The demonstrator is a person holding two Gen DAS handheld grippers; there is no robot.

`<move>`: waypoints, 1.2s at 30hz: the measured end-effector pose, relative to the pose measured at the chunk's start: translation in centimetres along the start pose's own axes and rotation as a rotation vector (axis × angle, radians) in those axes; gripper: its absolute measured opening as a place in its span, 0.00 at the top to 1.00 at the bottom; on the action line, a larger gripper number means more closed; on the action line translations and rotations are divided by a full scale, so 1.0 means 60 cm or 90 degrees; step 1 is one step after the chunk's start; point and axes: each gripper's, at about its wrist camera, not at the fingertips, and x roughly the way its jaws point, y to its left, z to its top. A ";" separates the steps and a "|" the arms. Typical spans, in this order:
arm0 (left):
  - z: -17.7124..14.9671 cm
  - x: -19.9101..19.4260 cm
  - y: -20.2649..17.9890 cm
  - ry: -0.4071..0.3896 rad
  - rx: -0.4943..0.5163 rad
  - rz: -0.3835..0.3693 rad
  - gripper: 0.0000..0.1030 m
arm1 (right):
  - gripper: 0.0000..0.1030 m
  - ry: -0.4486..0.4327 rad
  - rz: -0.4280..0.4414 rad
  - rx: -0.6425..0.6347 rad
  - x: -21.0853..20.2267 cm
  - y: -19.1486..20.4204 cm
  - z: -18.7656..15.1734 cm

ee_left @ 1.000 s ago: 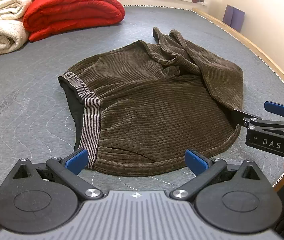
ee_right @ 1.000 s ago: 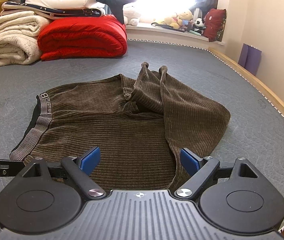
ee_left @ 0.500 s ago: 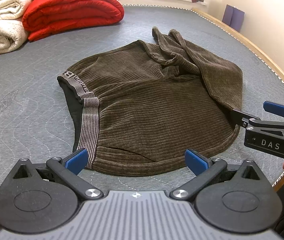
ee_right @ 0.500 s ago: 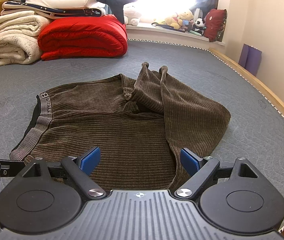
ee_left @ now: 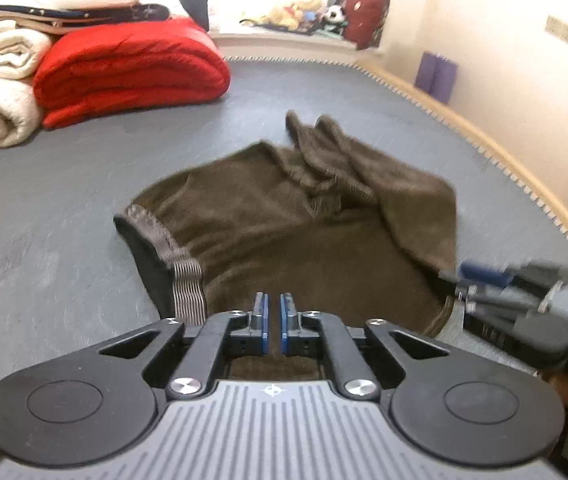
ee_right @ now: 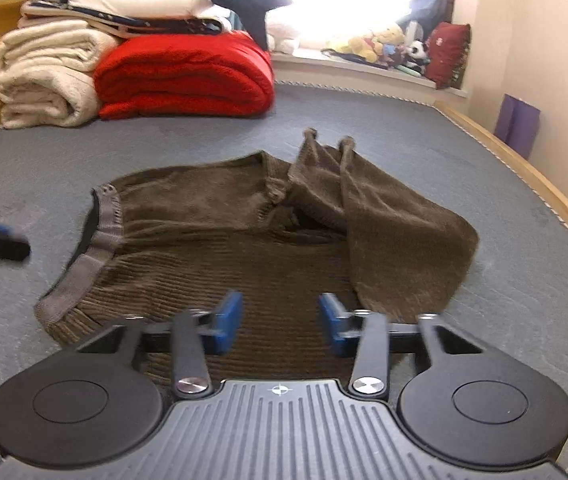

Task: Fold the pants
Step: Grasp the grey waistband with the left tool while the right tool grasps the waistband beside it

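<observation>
Two claws work the near hem of the brown pants [ee_right: 244, 248] lying half-folded on the bed [ee_right: 523, 300]: my left claw [ee_left: 272, 322] is pinched shut there, my right claw [ee_right: 280, 320] is closing over cloth, so next I lift both evenly.

A home bedroom: mattress [ee_right: 483, 148], folded blankets [ee_right: 188, 76], and stuffed toys [ee_right: 375, 46] by the window.
</observation>
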 end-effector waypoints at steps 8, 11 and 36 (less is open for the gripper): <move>0.048 0.094 0.123 0.024 0.012 0.000 0.95 | 0.73 -0.034 0.108 -0.097 0.016 0.080 -0.009; 0.032 0.162 0.181 0.132 -0.098 0.028 0.95 | 0.70 -0.018 0.151 -0.127 0.028 0.120 -0.019; 0.010 0.388 0.255 0.276 -0.295 -0.030 0.33 | 0.53 0.138 0.245 -0.363 0.146 0.298 -0.088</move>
